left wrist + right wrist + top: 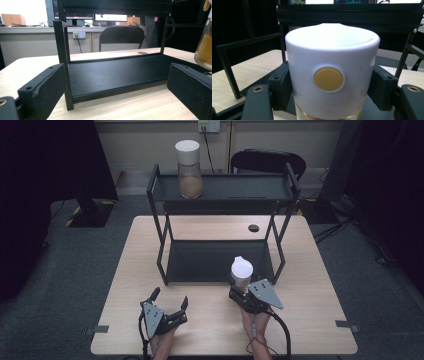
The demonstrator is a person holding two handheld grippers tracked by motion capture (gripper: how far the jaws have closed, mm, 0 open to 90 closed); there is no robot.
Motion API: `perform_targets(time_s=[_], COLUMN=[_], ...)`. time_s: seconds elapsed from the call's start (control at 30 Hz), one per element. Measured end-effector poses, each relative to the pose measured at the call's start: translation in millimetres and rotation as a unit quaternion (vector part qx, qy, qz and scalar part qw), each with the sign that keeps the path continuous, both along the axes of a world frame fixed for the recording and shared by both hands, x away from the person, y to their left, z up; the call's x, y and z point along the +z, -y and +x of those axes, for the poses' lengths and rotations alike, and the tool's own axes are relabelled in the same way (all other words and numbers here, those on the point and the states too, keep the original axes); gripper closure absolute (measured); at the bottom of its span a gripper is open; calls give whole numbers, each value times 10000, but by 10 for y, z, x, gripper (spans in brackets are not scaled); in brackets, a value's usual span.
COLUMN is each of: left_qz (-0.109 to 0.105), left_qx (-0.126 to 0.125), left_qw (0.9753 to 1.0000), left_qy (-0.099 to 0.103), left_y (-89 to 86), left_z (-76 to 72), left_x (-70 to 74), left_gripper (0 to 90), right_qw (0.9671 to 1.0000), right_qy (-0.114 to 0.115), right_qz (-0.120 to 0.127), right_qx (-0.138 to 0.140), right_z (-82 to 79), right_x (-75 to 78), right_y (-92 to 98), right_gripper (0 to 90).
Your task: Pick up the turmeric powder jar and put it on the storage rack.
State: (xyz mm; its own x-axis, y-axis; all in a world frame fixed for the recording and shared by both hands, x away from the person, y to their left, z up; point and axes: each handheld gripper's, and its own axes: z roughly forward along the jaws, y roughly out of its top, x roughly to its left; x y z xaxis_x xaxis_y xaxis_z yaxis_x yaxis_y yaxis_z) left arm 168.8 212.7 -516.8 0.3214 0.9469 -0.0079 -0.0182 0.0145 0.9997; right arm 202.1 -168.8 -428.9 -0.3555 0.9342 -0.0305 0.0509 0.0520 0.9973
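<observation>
Right gripper (242, 292): jaws clamped on either side of a white-lidded jar (241, 272), just below the lid. The jar stands upright at the front edge of the black shelf rack (222, 190), near the rack's front right post. In the right gripper view the jar's lid (332, 65) carries a round yellow button (328, 79); whether the jar's base rests on the table (320, 285) or is lifted clear cannot be told.

Left gripper (170, 302): jaws spread wide, grasping nothing, low over the table in front of the rack's front left post.

A second, taller jar (189, 167) with brown contents stands on the rack's upper shelf, left side.
</observation>
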Motion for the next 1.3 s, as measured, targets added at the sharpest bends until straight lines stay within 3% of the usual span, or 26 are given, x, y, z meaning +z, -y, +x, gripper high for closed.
perform_targets(time_s=[1.3], left_qz=[3], left_qx=[-1], left_qw=[10000], left_qy=[-3], left_y=[0], left_z=[1], left_x=[1], left_gripper=[22], right_qw=[9977], right_qy=[657], right_qz=[91], right_qx=[135], right_z=[33], right_x=[506], right_y=[79], right_gripper=[296])
